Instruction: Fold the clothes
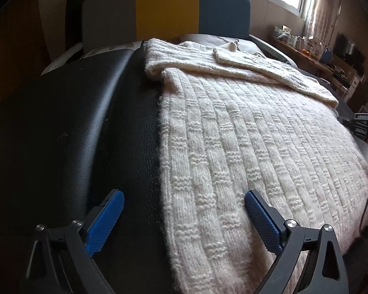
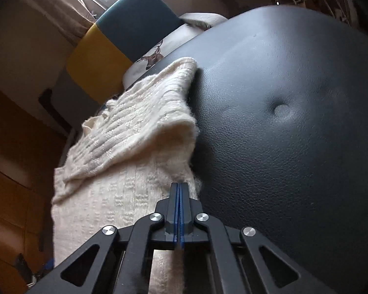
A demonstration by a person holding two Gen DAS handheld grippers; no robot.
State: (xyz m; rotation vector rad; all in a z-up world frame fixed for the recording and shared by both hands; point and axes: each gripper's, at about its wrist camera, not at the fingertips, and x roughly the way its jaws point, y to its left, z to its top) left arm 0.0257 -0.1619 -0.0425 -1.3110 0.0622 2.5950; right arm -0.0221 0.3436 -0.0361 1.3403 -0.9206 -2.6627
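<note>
The cream knitted sweater [image 1: 245,134] lies flat on the black leather surface [image 1: 73,122], ahead of my wide-apart left tool [image 1: 184,201]. My right tool [image 2: 179,188] is pressed together at the sweater's edge; whether it pinches fabric, I cannot tell.

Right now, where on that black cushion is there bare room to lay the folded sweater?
Bare black leather lies left of the cream sweater, back to the pillow, and again on the button-tufted side in the right wrist view. The sweater covers the middle.
</note>
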